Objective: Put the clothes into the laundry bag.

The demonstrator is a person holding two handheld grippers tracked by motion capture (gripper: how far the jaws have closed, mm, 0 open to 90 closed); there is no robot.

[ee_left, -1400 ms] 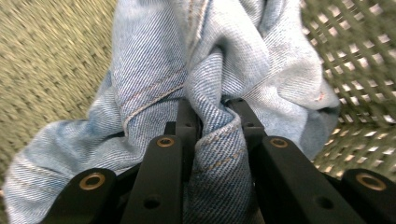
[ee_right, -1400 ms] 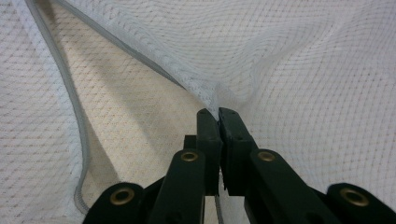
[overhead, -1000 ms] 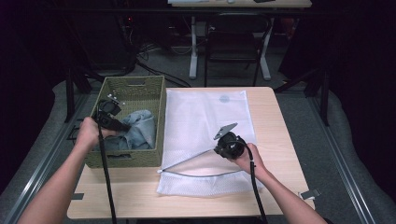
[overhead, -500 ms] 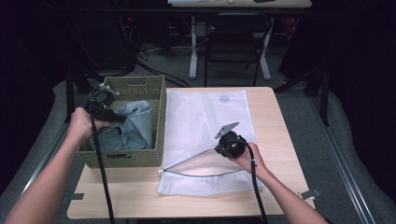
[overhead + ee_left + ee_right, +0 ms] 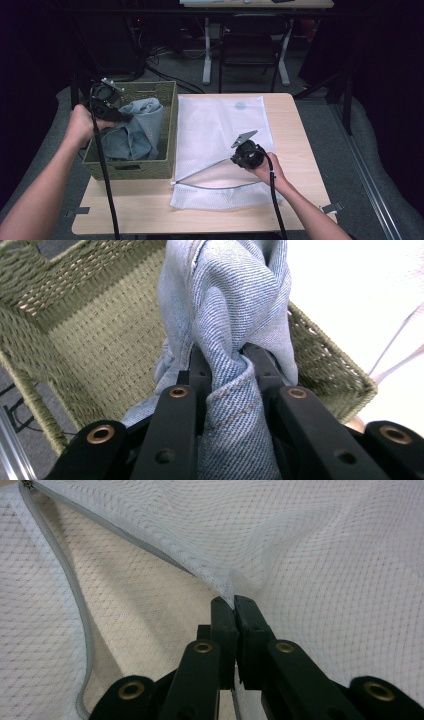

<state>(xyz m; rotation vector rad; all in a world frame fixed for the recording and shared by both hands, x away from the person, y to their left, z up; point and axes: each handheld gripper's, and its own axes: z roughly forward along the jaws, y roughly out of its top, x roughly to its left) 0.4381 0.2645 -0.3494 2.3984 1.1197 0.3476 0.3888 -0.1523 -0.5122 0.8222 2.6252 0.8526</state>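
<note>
Rightward of the left gripper (image 5: 119, 116) (clenched on jeans (image 5: 142, 131)), the mesh bag (image 5: 220, 125) mouth is held pinched by the right gripper (image 5: 239, 156).

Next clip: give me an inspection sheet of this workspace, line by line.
Surface: wooden table, bare at its edges.
Job's things: jeans partly lifted from green basket; white mesh bag lying flat, zipper mouth held open.
Clutter: nothing seen.
Grippers: left tongs shut on jeans; right tongs shut on the bag's upper edge.
Cables: one trails from each gripper toward the person.
Surroundings: dark room, chair and desk legs behind.
</note>
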